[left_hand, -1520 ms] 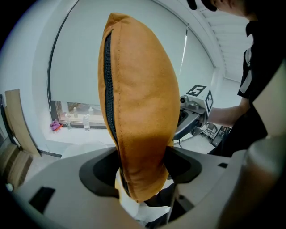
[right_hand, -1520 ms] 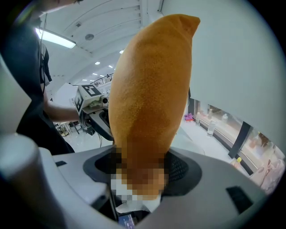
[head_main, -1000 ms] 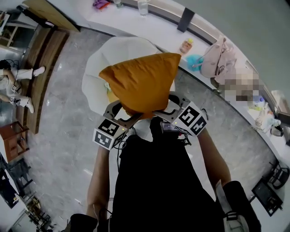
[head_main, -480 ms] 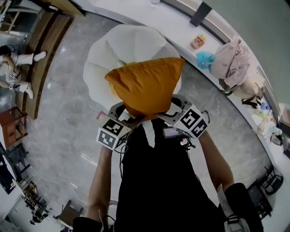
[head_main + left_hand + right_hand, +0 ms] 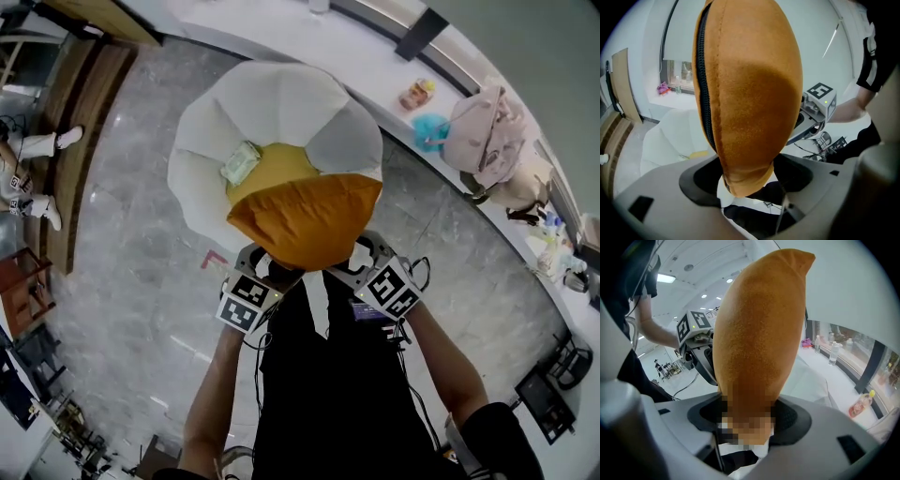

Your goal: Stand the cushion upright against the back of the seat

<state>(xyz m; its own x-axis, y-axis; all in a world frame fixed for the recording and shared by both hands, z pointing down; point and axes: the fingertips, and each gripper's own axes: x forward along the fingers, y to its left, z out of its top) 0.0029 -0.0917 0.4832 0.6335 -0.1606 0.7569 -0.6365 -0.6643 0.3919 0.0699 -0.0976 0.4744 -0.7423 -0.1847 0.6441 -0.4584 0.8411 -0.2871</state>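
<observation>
An orange cushion [image 5: 305, 217] hangs edge-on over the front of a white petal-shaped chair [image 5: 267, 98], above its yellow seat [image 5: 274, 161]. My left gripper [image 5: 266, 267] is shut on the cushion's near left corner, and my right gripper [image 5: 362, 263] is shut on its near right corner. In the left gripper view the cushion [image 5: 750, 93] rises between the jaws of the left gripper [image 5: 745, 180], zipper to the left. The right gripper view shows the cushion [image 5: 759, 333] pinched in the right gripper [image 5: 747, 420]. A small pale green object [image 5: 241, 161] lies on the seat.
Behind the chair curves a white counter [image 5: 281, 28] with a small bottle [image 5: 417, 92], a blue object [image 5: 431, 127] and a pink bag [image 5: 480, 127]. Grey marble floor [image 5: 131, 253] surrounds the chair. A wooden bench [image 5: 80, 103] stands at left, a person's legs [image 5: 28, 150] beside it.
Both grippers have come down with the cushion toward the chair. The cushion now sits lower, and more of the chair back and the yellow seat shows behind it.
</observation>
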